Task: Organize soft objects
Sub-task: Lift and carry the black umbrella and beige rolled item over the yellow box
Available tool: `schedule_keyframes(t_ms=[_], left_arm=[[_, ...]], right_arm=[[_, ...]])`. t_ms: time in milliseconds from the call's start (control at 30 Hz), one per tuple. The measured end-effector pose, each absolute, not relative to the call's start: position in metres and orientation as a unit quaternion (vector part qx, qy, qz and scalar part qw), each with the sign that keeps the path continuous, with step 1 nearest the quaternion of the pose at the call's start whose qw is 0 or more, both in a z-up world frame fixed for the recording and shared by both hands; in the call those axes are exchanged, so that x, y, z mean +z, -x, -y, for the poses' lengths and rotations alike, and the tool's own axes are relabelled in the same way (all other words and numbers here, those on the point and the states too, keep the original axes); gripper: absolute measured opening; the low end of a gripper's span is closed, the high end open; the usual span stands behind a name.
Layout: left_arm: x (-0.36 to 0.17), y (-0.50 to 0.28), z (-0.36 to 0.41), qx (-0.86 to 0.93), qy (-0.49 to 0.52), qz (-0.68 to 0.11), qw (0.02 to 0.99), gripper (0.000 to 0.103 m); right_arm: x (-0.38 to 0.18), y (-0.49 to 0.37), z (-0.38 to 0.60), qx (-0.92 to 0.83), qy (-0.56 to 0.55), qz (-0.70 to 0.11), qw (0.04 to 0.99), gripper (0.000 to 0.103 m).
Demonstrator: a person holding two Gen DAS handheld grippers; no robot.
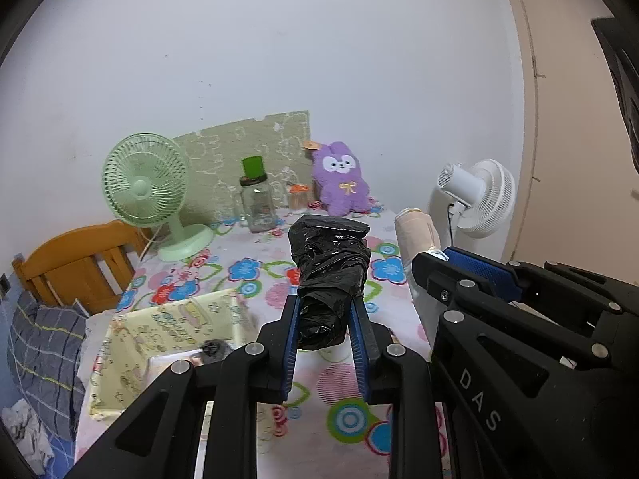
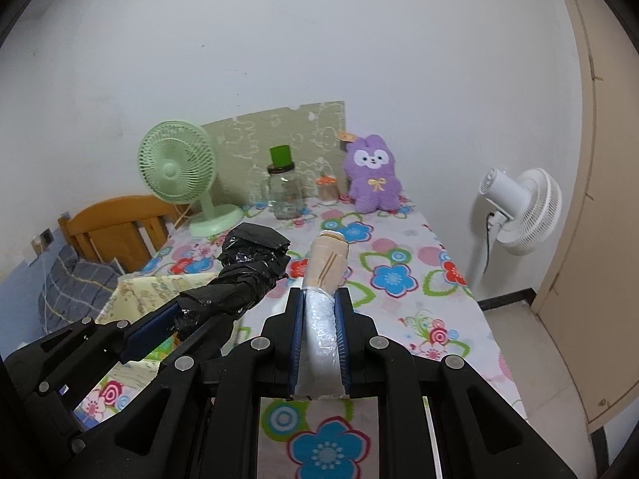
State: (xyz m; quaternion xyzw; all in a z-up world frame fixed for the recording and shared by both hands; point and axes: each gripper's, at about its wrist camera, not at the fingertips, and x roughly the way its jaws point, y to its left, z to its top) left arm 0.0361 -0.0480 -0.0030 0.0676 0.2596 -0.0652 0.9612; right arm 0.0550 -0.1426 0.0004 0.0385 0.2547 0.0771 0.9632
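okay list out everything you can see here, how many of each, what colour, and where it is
black plastic roll: 1, black, held above the table in the left gripper
beige roll: 1, beige with a white wrapped end, held in the right gripper
plush toy: 1, purple, far end of the table by the wall
desk fan: 1, pale green, far left of the table
standing fan: 1, white, on the floor right of the table
glass jar: 1, clear with green lid, far centre
fabric box: 1, pale yellow, left edge of the table
tablecloth: 1, white with flowers
left gripper: 1, black and blue, shut on the black roll
right gripper: 1, black and blue, shut on the beige roll
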Motion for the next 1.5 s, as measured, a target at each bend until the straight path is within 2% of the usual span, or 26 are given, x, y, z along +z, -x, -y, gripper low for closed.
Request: schedule_keyframes(t_ms=[733,1500], left_arm=[[-0.012,-0.051,-0.034,0.002,-0.047,-0.265,0.963,0.023],[-0.047,-0.076,-0.093,0.050,-0.023,-0.318,0.947,0.023]], right_arm=[[-0.004,-0.083,0.059,0.154,-0.012,-0.275,0.949,0.019],[-0.031,-0.114,-0.008,0.205,0.007,-0.314,0.927,0.019]])
